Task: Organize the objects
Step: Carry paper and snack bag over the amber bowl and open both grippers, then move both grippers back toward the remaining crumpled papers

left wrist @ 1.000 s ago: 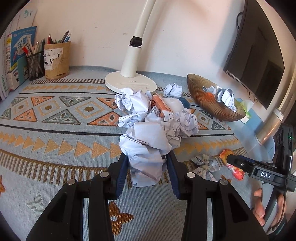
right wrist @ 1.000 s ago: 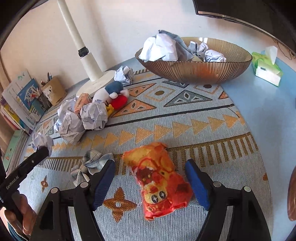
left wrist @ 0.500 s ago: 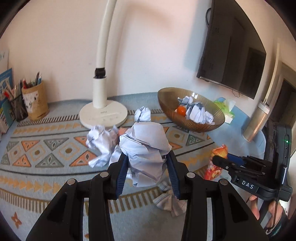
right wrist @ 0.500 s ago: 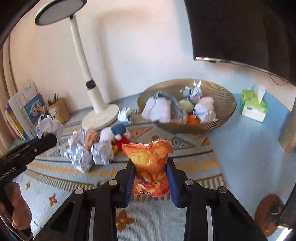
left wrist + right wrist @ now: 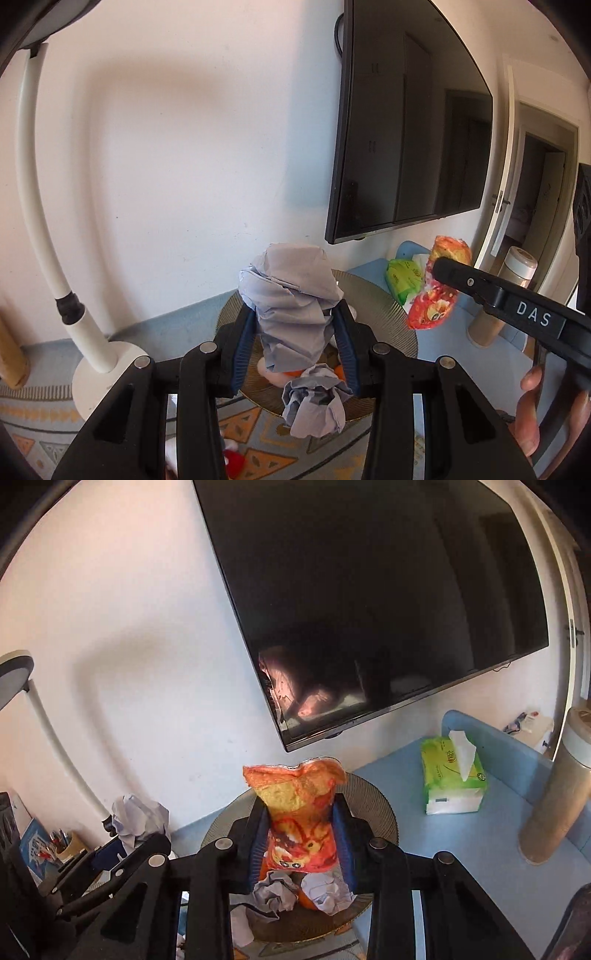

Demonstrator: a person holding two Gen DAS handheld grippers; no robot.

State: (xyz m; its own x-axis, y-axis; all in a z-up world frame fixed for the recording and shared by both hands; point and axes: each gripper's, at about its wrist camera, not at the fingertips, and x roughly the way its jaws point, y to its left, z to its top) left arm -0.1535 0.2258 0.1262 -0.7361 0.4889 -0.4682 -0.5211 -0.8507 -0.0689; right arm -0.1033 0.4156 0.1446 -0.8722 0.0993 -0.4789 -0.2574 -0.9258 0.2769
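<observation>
My left gripper (image 5: 295,332) is shut on a crumpled white paper wad (image 5: 293,295), held in the air above the brown ribbed bowl (image 5: 388,325). More crumpled paper (image 5: 314,402) and something orange lie in that bowl. My right gripper (image 5: 301,830) is shut on an orange snack bag (image 5: 299,812), also raised over the bowl (image 5: 373,801), where paper balls (image 5: 273,893) lie. In the left wrist view the right gripper's finger and the snack bag (image 5: 436,284) show at the right. In the right wrist view the left gripper with its paper wad (image 5: 138,818) shows at the left.
A white lamp (image 5: 88,343) stands left of the bowl on the patterned mat (image 5: 255,435). A wall-mounted TV (image 5: 369,590) hangs above. A green tissue pack (image 5: 452,775) and a tall beige cup (image 5: 554,801) stand on the blue table (image 5: 461,849) to the right. A pen holder (image 5: 68,843) is far left.
Both grippers rose from the mat and moved over the bowl. The right gripper closed on the snack bag and lifted it; the left kept its paper wad.
</observation>
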